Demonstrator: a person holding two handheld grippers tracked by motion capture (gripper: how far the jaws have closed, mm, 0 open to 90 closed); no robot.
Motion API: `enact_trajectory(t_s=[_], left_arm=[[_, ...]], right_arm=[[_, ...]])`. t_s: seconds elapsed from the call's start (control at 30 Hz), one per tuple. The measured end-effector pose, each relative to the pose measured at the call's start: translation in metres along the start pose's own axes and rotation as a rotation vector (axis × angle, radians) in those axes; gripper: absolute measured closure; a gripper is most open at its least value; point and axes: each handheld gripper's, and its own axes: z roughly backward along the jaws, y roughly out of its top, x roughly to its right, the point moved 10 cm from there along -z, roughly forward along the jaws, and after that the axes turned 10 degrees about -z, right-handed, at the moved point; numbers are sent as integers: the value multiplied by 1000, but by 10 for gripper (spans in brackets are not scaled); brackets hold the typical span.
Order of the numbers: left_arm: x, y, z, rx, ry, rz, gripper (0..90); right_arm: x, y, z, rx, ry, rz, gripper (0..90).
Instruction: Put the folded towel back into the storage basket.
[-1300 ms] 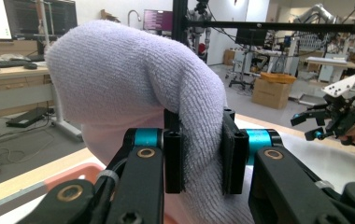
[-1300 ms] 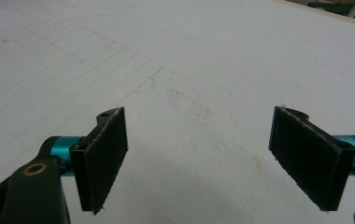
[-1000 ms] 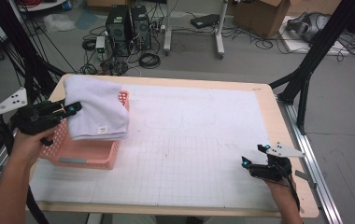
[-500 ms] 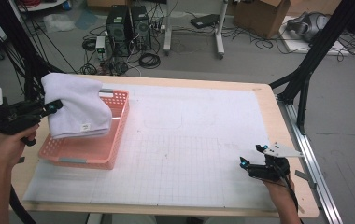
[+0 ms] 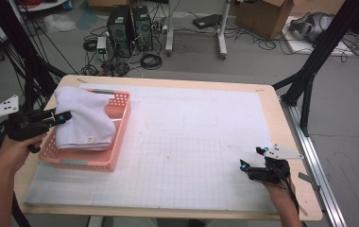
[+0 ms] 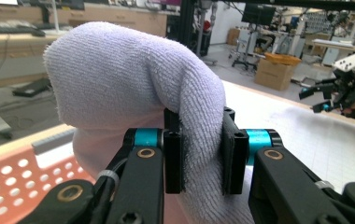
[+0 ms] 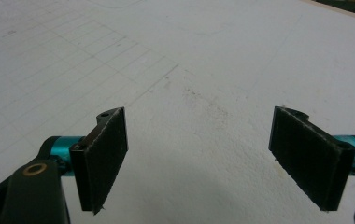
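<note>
A folded white towel is pinched by the left gripper at the far left of the table; its pads are pressed on a fold of the cloth. The towel is draped over the pink basket, partly inside it and raised at the gripped end. Near the right edge, the right gripper is held with jaws wide apart above the white gridded mat, nothing between them.
</note>
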Motion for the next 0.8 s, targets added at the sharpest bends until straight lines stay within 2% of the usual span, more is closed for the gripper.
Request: enact_trajectory(t_s=[0.17,0.33,0.57,0.73,0.8], left_arm=[[1,-8,-12,-21,-14,0,750],[-1,-22,-28,-71,-25,10,748],[-3,-31,-36,-86,-19,26,744],[0,-39,-43,-146,-22,23,735],[1,-46,-49,-185,-23,22,731]], right_arm=[[0,0,0,-1,1,0,184],[0,0,1,-2,-2,-1,185],[0,0,2,0,-2,-1,184],[-1,-1,0,-5,0,5,184],[-2,0,0,-5,1,6,184]])
